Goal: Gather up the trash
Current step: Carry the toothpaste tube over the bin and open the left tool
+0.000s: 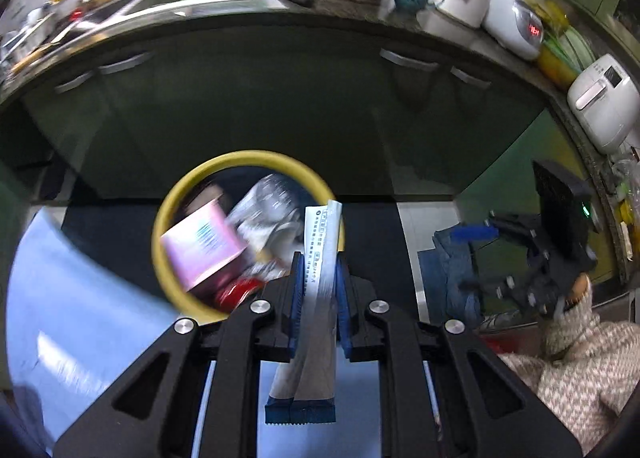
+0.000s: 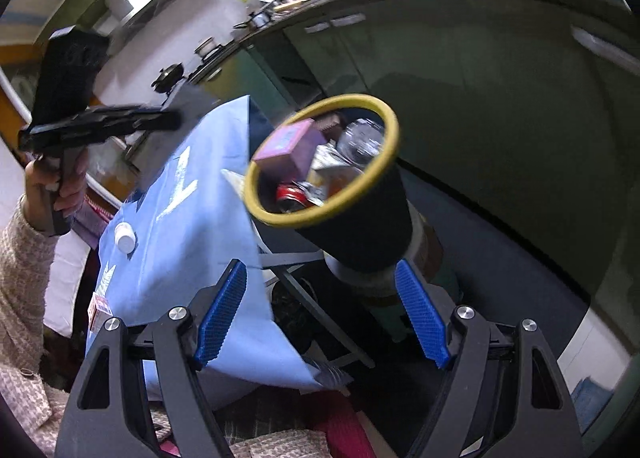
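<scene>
Green kitchen cabinets (image 1: 280, 97) behind, yellow-rimmed bin (image 1: 240, 157) of trash centre frame, left gripper (image 1: 318, 290) clamped on printed wrapper (image 1: 320, 258) at bin's rim, right gripper (image 2: 320, 314) jaws wide, empty, lower frame.

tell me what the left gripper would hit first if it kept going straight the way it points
Probably the round yellow-rimmed black trash bin, likely its near rim or the pink cardboard box inside. The left gripper, clamping a white printed paper packet, points at its opening; depth is unclear.
</scene>
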The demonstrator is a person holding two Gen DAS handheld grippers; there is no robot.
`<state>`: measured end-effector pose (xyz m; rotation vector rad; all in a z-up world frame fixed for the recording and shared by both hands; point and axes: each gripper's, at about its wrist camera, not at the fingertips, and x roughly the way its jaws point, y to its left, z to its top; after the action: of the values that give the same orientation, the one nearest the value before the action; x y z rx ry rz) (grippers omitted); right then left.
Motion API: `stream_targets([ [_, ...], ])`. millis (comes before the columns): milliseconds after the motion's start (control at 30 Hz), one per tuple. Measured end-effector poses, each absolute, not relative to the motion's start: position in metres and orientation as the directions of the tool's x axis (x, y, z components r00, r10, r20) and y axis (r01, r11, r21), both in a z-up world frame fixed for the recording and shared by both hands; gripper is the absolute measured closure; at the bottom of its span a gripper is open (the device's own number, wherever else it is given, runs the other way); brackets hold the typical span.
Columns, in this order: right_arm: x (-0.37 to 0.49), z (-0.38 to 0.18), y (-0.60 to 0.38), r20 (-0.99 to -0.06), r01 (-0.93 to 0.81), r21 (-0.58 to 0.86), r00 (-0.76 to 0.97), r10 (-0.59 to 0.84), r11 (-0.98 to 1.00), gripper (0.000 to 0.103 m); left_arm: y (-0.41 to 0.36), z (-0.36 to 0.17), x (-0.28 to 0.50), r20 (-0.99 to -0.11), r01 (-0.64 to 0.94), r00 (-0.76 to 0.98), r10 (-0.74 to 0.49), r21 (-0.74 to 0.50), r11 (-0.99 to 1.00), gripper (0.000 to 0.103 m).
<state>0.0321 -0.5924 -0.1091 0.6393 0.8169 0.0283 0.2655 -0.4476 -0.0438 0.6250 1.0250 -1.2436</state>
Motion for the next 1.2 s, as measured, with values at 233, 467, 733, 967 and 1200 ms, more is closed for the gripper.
stream_targets([
  [233, 0.015, -0.137, -0.613, -0.649, 0.242, 0.607, 0.701, 0.297, 0.757, 0.027, -0.525, -0.108, 0.269, -0.909, 0.962, 0.004, -0.417, -0.110, 0.249, 0.088],
  [467, 0.018, -0.147, -0.620, -0.646, 0.249, 0.628, 0.695, 0.315, 0.738, 0.027, -0.543, -0.146, 0.282, -0.940, 0.952, 0.042, -0.339, -0.065, 0.300, 0.077],
  [733, 0.017, -0.128, -0.608, -0.635, 0.217, 0.613, 0.708, 0.310, 0.759, 0.026, -0.500, -0.086, 0.269, -0.913, 0.955, 0.090, -0.397, -0.034, 0.296, 0.064],
  [967, 0.027, -0.107, -0.579, -0.634, 0.152, 0.584, 0.699, 0.331, 0.798, 0.023, -0.367, 0.024, 0.229, -0.787, 0.930, 0.202, -0.583, -0.033, 0.367, 0.044],
  [1200, 0.069, -0.055, -0.476, -0.634, -0.156, 0.488, 0.614, 0.471, 0.859, 0.020, -0.166, 0.069, 0.196, -0.610, 0.745, 0.480, -0.631, -0.096, 0.660, 0.036],
])
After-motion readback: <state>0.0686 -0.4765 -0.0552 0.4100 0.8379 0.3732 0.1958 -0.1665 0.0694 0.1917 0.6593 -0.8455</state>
